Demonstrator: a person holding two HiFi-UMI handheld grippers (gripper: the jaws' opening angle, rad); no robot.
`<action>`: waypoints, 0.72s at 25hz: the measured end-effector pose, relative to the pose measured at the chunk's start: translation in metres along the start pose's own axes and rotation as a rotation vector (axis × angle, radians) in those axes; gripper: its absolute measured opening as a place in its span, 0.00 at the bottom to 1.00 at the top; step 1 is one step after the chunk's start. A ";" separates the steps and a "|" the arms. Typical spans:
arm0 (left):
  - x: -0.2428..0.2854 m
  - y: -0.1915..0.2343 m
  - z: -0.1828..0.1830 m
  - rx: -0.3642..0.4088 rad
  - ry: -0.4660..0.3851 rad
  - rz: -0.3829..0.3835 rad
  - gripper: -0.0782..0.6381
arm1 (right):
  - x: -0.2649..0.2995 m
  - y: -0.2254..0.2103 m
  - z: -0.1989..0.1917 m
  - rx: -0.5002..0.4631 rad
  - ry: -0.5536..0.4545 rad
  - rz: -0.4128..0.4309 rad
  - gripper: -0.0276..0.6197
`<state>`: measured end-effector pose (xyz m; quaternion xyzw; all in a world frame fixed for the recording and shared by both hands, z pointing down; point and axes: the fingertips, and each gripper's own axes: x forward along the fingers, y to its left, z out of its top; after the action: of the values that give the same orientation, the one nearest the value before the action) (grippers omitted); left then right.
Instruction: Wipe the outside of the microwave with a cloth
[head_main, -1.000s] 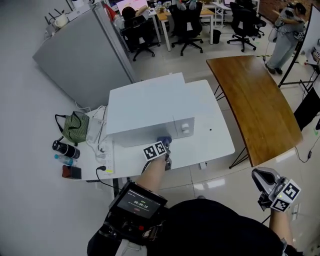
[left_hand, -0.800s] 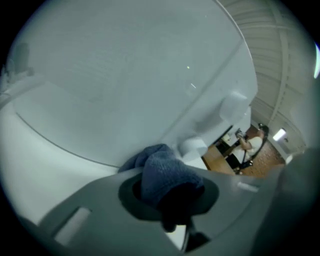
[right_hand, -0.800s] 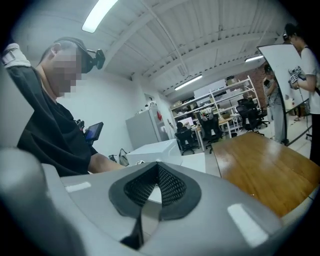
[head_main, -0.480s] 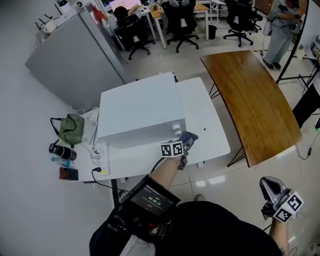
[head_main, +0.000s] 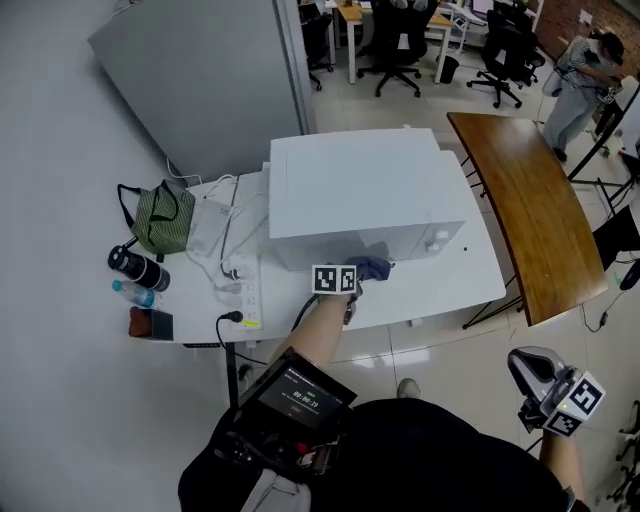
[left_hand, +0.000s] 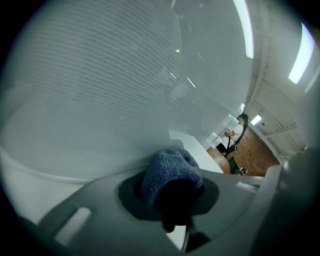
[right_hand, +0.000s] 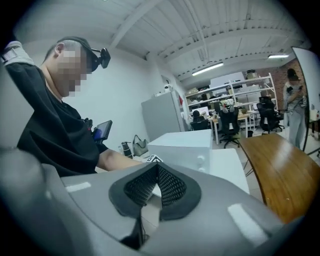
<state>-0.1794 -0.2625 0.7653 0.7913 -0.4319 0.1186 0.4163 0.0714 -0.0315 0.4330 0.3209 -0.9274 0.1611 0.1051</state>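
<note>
Cloth (head_main: 372, 268): blue wad, pinched tight in left gripper (head_main: 358, 278), pressed on microwave (head_main: 360, 180) front, left of knob (head_main: 440, 240). Half second ago it sat at right front corner, past knob. Now back mid-face: return stroke, front likely near done, top and sides probably left.

Microwave on table (head_main: 440, 290).

Right gripper (head_main: 535, 375): jaws together, empty, well apart.

Power strip (head_main: 250, 290) and bag (head_main: 160, 220) crowd left side; partition (head_main: 200, 80) close behind.
</note>
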 end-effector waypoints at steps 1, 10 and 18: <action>-0.025 0.019 0.002 -0.026 -0.021 0.015 0.19 | 0.014 0.021 0.006 -0.013 0.000 0.016 0.05; -0.222 0.166 0.033 -0.132 -0.238 0.230 0.19 | 0.100 0.133 0.033 -0.063 -0.034 0.149 0.05; -0.314 0.037 0.047 -0.021 -0.376 -0.065 0.19 | 0.073 0.148 0.060 -0.062 -0.172 0.163 0.05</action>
<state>-0.4048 -0.1251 0.5848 0.8088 -0.4773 -0.0491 0.3401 -0.0833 0.0152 0.3648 0.2536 -0.9605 0.1124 0.0217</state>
